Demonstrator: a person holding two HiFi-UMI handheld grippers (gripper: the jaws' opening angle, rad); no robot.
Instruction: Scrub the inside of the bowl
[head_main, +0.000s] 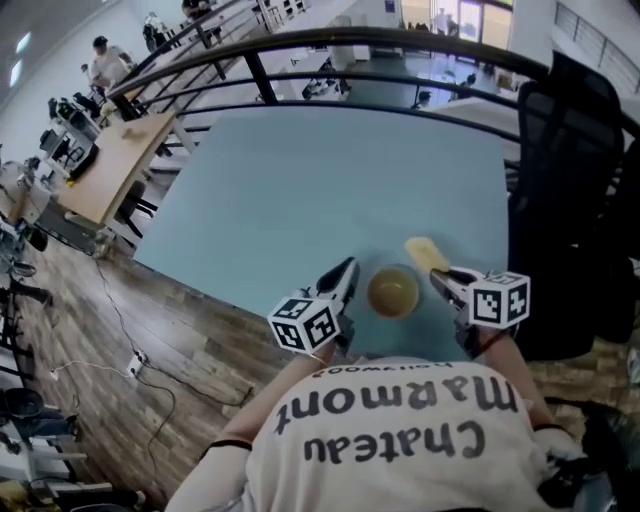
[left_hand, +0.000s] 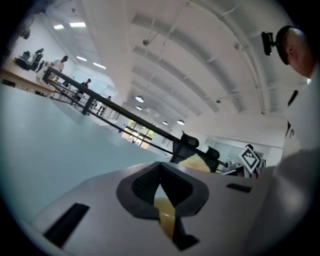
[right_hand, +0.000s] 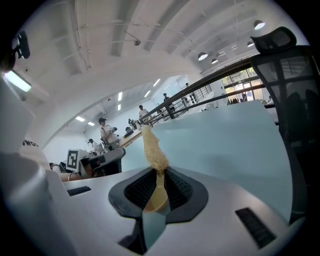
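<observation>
A small yellow-brown bowl stands near the front edge of the pale blue table. My left gripper is at the bowl's left side. In the left gripper view its jaws are shut on a yellow strip, the bowl's rim. My right gripper is to the right of the bowl, shut on the handle of a pale fibrous scrubber. The scrubber's head sticks out beyond the jaws, above the table and outside the bowl. The scrubber also shows in the left gripper view.
A black mesh office chair stands right beside the table's right edge. A black railing runs past the far edge. A wooden desk and several people are off to the far left. A wood floor with cables lies left of the table.
</observation>
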